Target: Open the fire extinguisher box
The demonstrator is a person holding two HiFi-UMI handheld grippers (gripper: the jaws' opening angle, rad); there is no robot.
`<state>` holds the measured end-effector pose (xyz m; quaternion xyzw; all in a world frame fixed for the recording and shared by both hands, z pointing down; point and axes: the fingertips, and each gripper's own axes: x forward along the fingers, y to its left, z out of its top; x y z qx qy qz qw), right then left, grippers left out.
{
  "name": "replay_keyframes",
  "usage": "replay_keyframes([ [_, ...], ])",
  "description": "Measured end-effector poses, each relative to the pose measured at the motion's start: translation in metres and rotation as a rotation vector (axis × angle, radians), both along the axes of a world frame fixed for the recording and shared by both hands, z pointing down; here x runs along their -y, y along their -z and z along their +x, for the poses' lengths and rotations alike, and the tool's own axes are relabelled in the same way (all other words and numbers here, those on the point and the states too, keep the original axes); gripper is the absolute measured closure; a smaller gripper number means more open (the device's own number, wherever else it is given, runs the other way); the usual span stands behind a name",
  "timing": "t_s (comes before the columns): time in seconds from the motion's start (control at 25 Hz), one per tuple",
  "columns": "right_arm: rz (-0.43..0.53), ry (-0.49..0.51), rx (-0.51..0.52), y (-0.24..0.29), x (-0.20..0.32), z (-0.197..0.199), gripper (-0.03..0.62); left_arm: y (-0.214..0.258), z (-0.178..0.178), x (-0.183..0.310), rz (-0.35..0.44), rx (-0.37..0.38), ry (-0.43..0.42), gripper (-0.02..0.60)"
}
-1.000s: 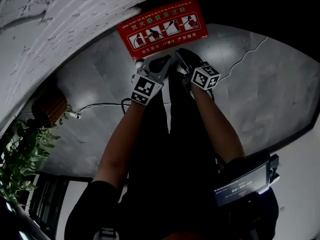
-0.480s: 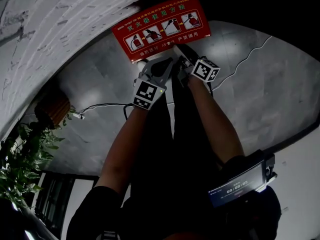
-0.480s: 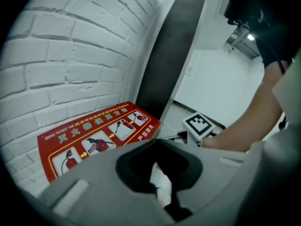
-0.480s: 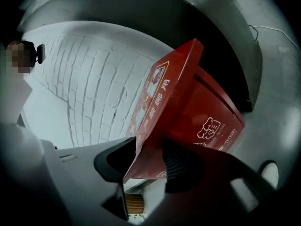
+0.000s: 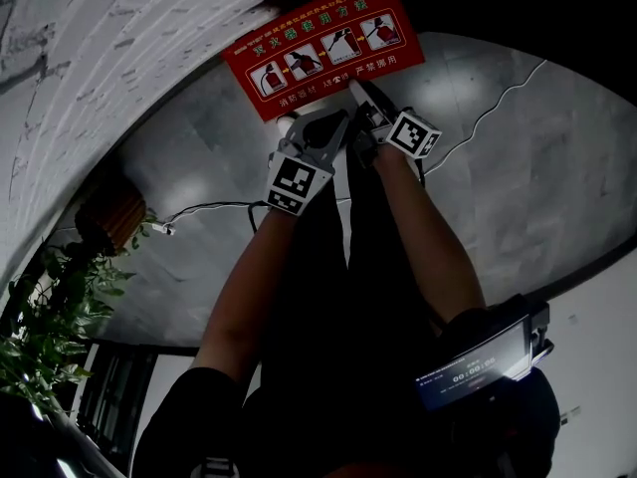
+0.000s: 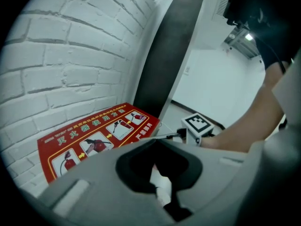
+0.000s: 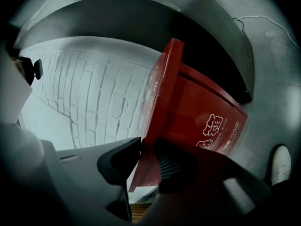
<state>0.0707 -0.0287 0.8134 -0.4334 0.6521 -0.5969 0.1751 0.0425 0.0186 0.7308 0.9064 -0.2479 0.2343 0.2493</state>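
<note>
The fire extinguisher box [image 5: 323, 48] stands at upper centre of the head view, against the white brick wall [image 5: 100, 58], its red instruction lid [image 7: 160, 93] tilted up off the body. The right gripper [image 7: 148, 157] is clamped on the lid's lower edge, at bottom centre of its own view. The left gripper [image 6: 162, 182] sits just beside it below the lid, jaws drawn nearly together with nothing held.

The head view looks steeply down on the fire extinguisher box [image 5: 323, 48] from well above; both gripper views sit close beside it (the right nearest), all sharing it.
</note>
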Motion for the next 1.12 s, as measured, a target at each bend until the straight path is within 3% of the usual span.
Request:
replay_keyframes([
  [0.36, 0.07, 0.019, 0.017, 0.078, 0.026, 0.003, 0.496, 0.049, 0.007, 0.018, 0.053, -0.021, 0.007, 0.581],
  [0.56, 0.167, 0.091, -0.087, 0.129, 0.073, -0.012, 0.516, 0.084, -0.011, 0.042, 0.104, -0.039, 0.038, 0.581],
  [0.72, 0.199, 0.134, -0.164, 0.146, 0.107, -0.019, 0.52, 0.098, -0.032, 0.057, 0.125, -0.044, 0.074, 0.581],
  [1.12, 0.273, 0.15, -0.192, 0.167, 0.167, -0.039, 0.493, 0.096, -0.068, 0.074, 0.129, -0.046, 0.142, 0.581],
])
